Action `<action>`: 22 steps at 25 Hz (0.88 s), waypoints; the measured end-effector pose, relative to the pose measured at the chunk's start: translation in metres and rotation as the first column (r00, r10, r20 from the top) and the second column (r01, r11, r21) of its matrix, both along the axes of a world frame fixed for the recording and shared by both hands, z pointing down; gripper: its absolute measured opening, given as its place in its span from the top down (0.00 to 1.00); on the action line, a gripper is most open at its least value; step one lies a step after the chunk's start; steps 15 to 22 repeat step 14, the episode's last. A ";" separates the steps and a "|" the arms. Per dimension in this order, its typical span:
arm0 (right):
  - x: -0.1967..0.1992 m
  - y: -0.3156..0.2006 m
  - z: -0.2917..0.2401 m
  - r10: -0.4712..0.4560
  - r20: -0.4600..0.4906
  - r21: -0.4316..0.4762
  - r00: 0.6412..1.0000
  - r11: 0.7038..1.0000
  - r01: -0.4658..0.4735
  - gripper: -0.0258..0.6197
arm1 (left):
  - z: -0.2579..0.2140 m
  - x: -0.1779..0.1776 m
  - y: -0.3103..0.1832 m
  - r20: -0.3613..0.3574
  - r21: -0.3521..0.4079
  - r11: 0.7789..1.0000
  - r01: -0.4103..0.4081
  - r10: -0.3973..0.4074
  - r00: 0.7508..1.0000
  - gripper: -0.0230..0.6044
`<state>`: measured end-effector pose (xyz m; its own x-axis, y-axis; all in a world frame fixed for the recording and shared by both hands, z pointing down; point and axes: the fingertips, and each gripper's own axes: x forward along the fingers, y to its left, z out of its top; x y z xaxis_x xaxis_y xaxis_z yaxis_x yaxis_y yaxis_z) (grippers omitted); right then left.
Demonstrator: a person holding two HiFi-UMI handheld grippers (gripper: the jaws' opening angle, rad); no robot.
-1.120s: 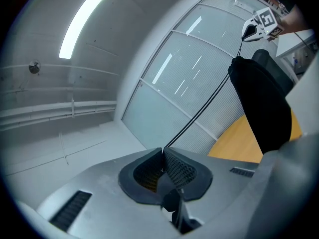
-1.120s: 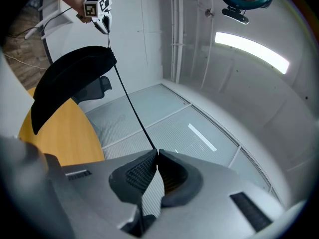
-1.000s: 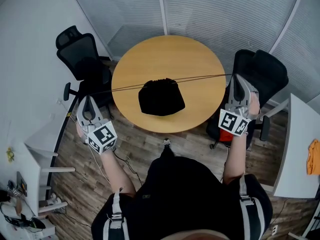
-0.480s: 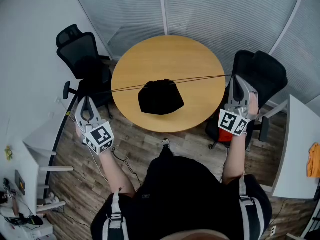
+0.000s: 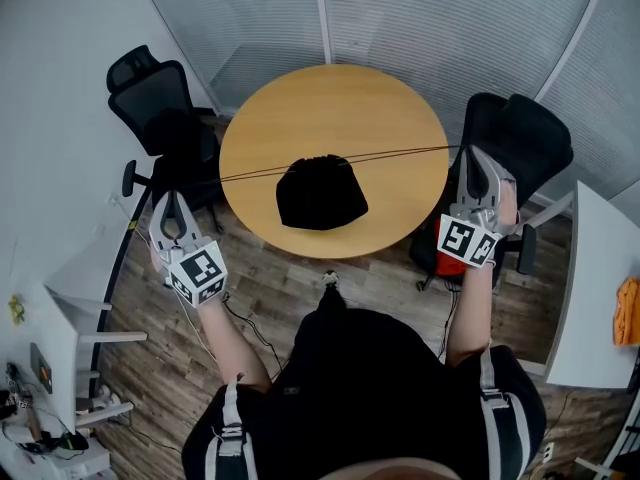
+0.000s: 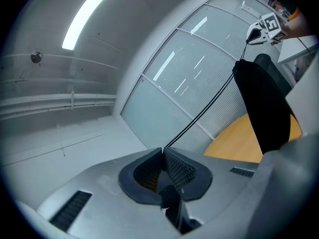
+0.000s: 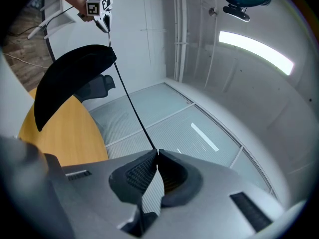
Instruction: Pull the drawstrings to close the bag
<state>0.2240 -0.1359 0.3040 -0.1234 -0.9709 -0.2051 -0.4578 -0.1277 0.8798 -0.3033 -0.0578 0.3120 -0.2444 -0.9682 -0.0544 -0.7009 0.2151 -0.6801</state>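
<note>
A black drawstring bag lies on the round wooden table, its mouth gathered at the top. Two thin black drawstrings run taut from the mouth out to both sides. My left gripper is off the table's left edge, shut on the left drawstring end. My right gripper is off the table's right edge, shut on the right drawstring end. In the left gripper view the bag hangs along the string, with the right gripper beyond it. The right gripper view shows the bag and the left gripper.
A black office chair stands left of the table and another right of it, behind my right gripper. A white desk with an orange item is at the far right. White furniture is at the lower left.
My left gripper has edged slightly outward to the left with the string. The strings stay taut and the bag has barely moved.
</note>
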 end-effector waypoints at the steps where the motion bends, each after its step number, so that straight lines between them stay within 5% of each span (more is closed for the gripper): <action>1: -0.001 0.000 0.000 0.000 -0.001 -0.001 1.000 1.000 0.000 0.86 | 0.001 -0.001 -0.001 -0.002 -0.001 1.000 -0.002 0.002 1.000 0.93; 22: -0.002 -0.008 0.012 -0.010 0.013 -0.036 1.000 0.999 0.011 0.86 | 0.016 -0.004 -0.019 -0.023 -0.019 0.999 -0.028 0.028 0.999 0.93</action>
